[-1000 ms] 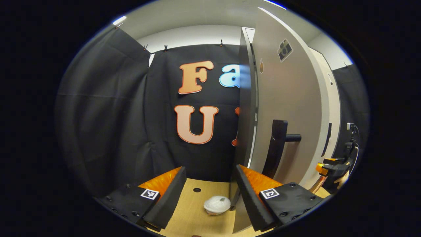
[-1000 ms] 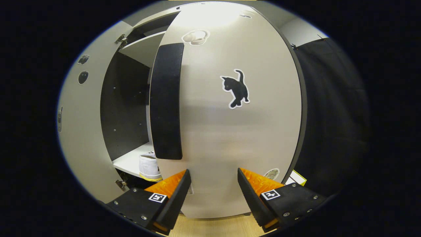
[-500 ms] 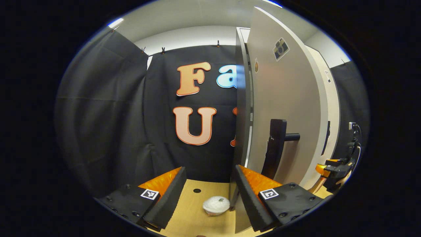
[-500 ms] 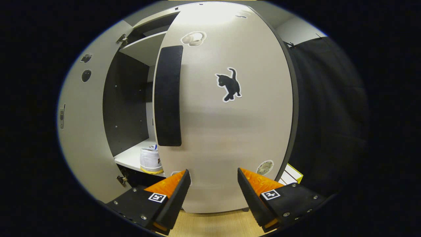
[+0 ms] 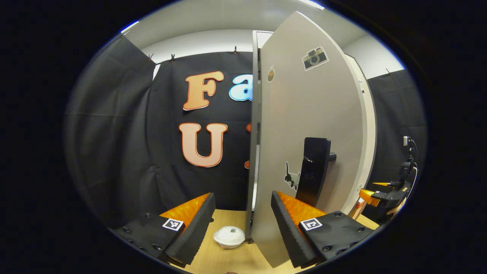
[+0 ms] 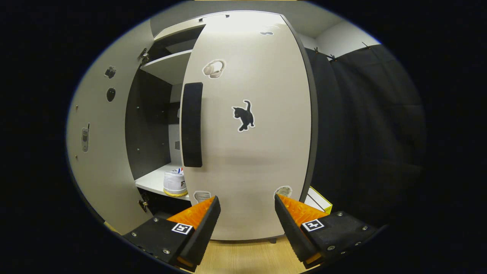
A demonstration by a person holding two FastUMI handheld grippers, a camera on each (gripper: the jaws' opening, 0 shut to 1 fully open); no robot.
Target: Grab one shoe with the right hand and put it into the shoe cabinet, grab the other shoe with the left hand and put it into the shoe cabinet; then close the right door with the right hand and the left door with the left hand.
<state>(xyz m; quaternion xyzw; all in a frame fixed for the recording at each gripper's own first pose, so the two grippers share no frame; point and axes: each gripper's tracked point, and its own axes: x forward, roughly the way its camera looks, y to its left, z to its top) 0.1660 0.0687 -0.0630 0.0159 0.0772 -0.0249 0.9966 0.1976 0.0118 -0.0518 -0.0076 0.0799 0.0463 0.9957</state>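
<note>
In the right gripper view, the tall pale grey right door [image 6: 247,129] of the shoe cabinet fills the middle of the frame. It stands straight ahead of the right gripper [image 6: 247,224], and its long side runs up and down. A long black handle [image 6: 191,125] runs up and down near the door's left edge, and a black cat sticker [image 6: 243,115] sits near the door's middle. The right gripper's two fingers are spread apart and hold nothing. I can't tell if they touch the door. The door looks part way shut, with a dark gap left of it.

Through that gap, at lower left, a white canvas shoe with a yellow sole [image 6: 174,183] rests on a white shelf [image 6: 156,182]. Left of the gap, the pale grey left door [image 6: 101,148] stands wide open.

In the left gripper view, that left door [image 5: 304,125] stands edge-on, just right of center. Its black bar handle [image 5: 312,171] is at lower right. The left gripper [image 5: 242,222] is open too, holding nothing, with the door's edge just by its right finger. So the left hand is nearer this door.

The floor is light wood [image 5: 232,258]. A small white round lidded thing [image 5: 229,236] sits on it between the fingers. Black cloth walls hang all around.
</note>
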